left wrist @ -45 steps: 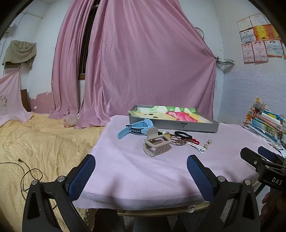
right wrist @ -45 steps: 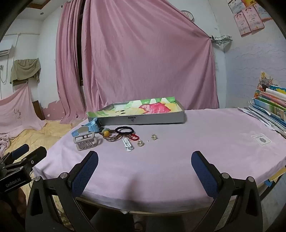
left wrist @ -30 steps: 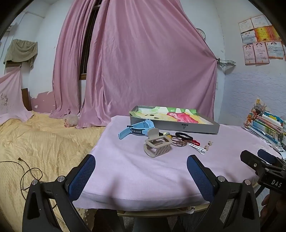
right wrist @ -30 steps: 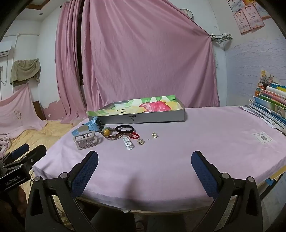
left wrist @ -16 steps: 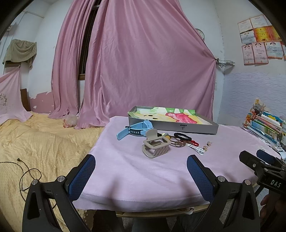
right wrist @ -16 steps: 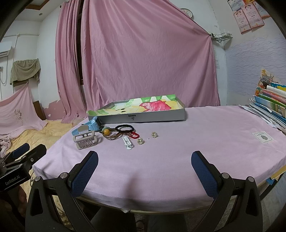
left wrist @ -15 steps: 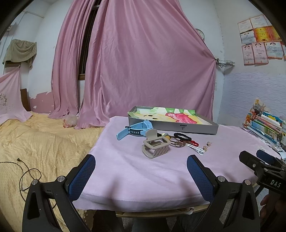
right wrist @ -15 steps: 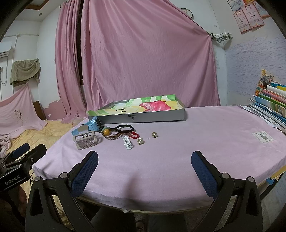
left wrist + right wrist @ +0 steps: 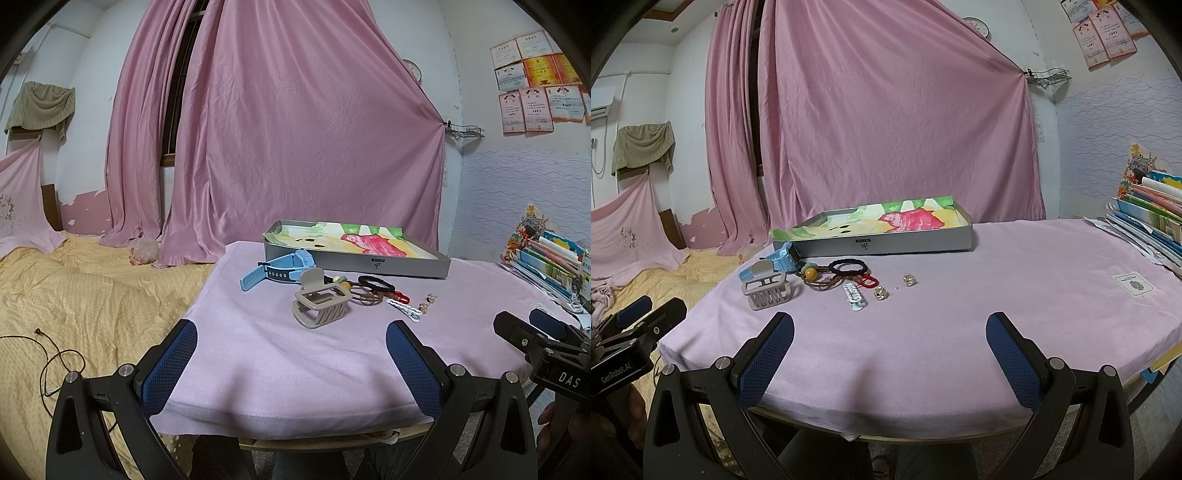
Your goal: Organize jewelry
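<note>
The left gripper [image 9: 291, 354] is held at the near edge of the table [image 9: 295, 354], jaws spread wide and empty; the right gripper [image 9: 890, 343] is held beside it at the same edge, likewise spread wide with nothing between its fingers; both are well short of the jewelry. The items lie in a loose cluster on the pink cloth in front of the grey tray [image 9: 886, 243]: a beige claw clip [image 9: 767, 291] nearest the edge; a blue watch [image 9: 775, 263] behind it, touching the tray's front wall; a black hair tie [image 9: 848, 266] and a brown hair tie with an amber bead [image 9: 812, 274]; a red clip [image 9: 867, 280]; a white clip [image 9: 853, 296]; two small earrings [image 9: 880, 293] to the right, apart from each other. The tray's patterned floor holds no jewelry.
</note>
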